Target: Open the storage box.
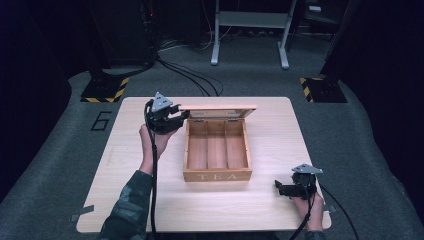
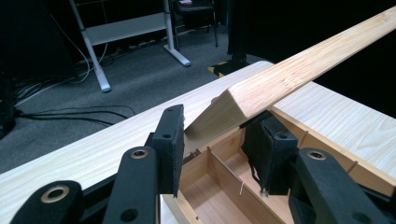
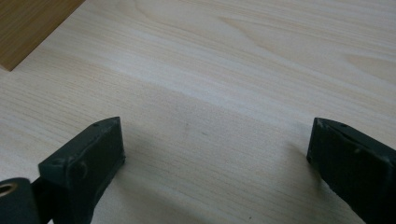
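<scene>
The left gripper (image 2: 212,149) is clamping the corner of the raised lid (image 2: 299,70) of a light wooden tea box (image 1: 217,150) mid-counter (image 1: 280,200); the right gripper (image 3: 215,154) is resting agape near the counter's front edge.

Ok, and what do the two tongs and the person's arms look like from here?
Both tongs, left and right, are black, each topped by a grey three-cornered plate with a black cable trailing back. The left gripper view shows flat black pads and brass-coloured rings at the joints. The left sleeve is camouflage-patterned.
</scene>
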